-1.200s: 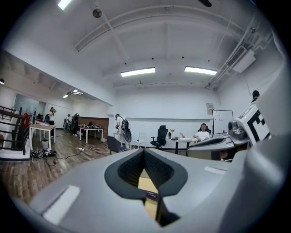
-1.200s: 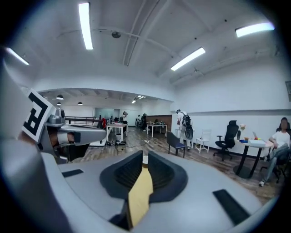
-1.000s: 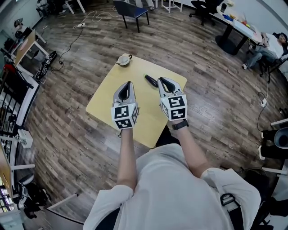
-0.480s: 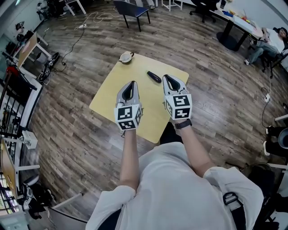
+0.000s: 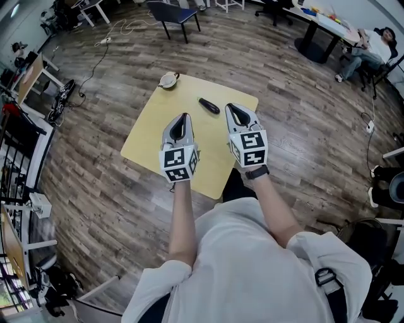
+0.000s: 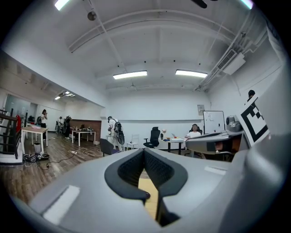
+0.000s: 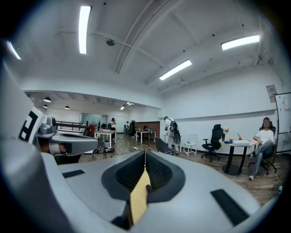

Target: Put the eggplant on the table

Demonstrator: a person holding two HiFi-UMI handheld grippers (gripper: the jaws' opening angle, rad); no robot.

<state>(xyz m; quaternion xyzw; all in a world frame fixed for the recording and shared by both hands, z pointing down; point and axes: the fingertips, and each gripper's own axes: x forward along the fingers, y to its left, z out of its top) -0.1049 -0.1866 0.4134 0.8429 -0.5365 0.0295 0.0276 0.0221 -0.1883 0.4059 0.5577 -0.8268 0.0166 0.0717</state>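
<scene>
A dark eggplant [image 5: 208, 105] lies on the yellow table [image 5: 151, 135], toward its far right part, with nothing touching it. My right gripper [image 5: 231, 107] hovers just to the eggplant's right, pointing away from me, shut and empty; in the right gripper view its jaws [image 7: 145, 152] meet at the tip with only tabletop showing below. My left gripper [image 5: 184, 117] is held over the middle of the table, nearer me than the eggplant and to its left, also shut with nothing in it [image 6: 144, 150].
A small bowl [image 5: 168, 80] sits at the table's far left corner. Wood floor surrounds the table. A blue chair [image 5: 170, 14] stands beyond it, desks and seated people [image 5: 366, 47] at the far right, cables and racks [image 5: 19, 132] to the left.
The gap between the right gripper's tip and the eggplant has widened a little. The eggplant lies in the same spot on the table. Both grippers stay shut.
</scene>
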